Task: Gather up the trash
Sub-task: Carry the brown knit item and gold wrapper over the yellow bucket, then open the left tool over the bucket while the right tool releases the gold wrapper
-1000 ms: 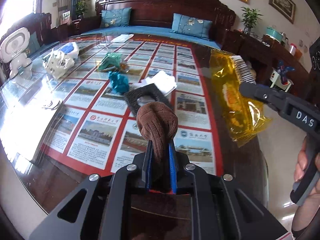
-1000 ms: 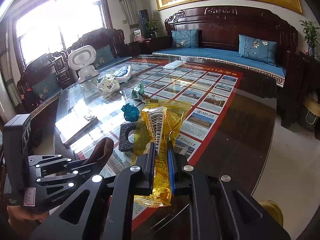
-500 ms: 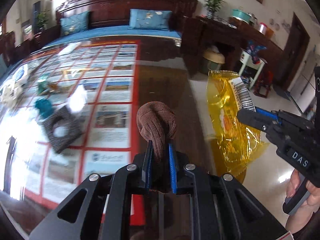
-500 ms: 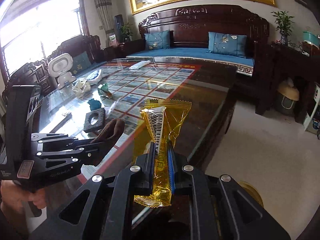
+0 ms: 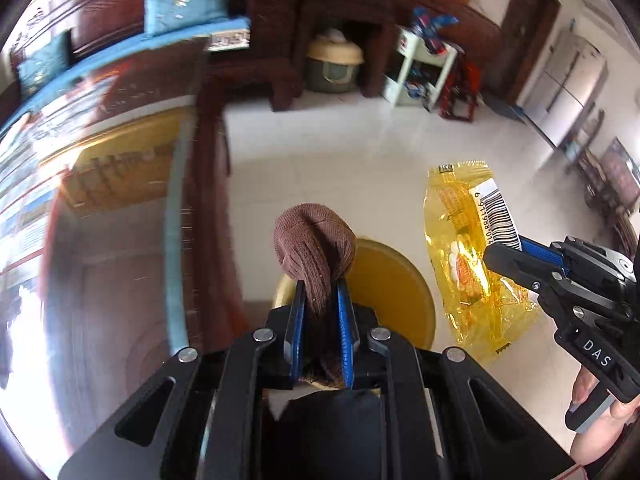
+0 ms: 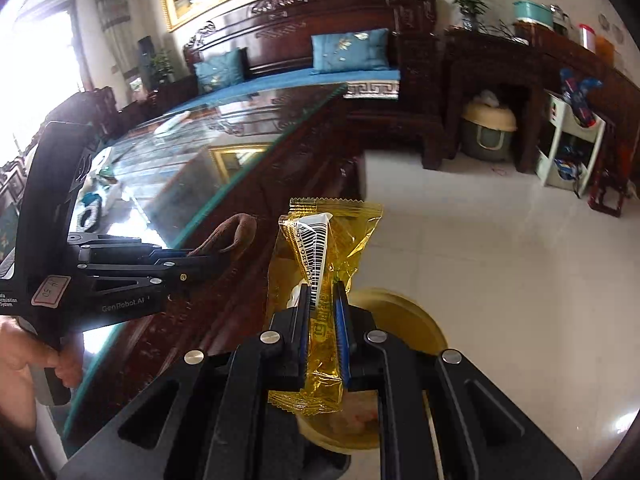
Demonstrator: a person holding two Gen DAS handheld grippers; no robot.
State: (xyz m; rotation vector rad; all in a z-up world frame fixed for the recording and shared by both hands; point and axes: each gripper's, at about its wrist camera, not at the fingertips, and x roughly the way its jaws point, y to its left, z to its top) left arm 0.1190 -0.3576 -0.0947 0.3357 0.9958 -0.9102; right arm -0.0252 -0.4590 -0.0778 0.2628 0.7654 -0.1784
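My left gripper (image 5: pixel 319 286) is shut on a brown knitted cloth (image 5: pixel 314 246) and holds it above a yellow round bin (image 5: pixel 394 288) on the floor. My right gripper (image 6: pixel 323 288) is shut on a yellow plastic wrapper with a barcode (image 6: pixel 320 252), also above the yellow bin (image 6: pixel 416 322). In the left wrist view the wrapper (image 5: pixel 466 256) hangs to the right of the bin, held by the right gripper (image 5: pixel 500 254). In the right wrist view the left gripper (image 6: pixel 218 258) with the brown cloth (image 6: pixel 232 234) sits to the left.
The glass-topped dark wood table (image 6: pixel 208 168) lies to the left, its edge (image 5: pixel 176 208) close to the bin. A wooden sofa with blue cushions (image 6: pixel 348 50), a dark side cabinet (image 6: pixel 476 92), a covered pet box (image 6: pixel 488 128) and a white shelf (image 6: pixel 568 148) stand beyond the tiled floor (image 6: pixel 500 260).
Both grippers swung right, off the table and over the floor. The yellow bin has come into view under them. Both still hold their items.
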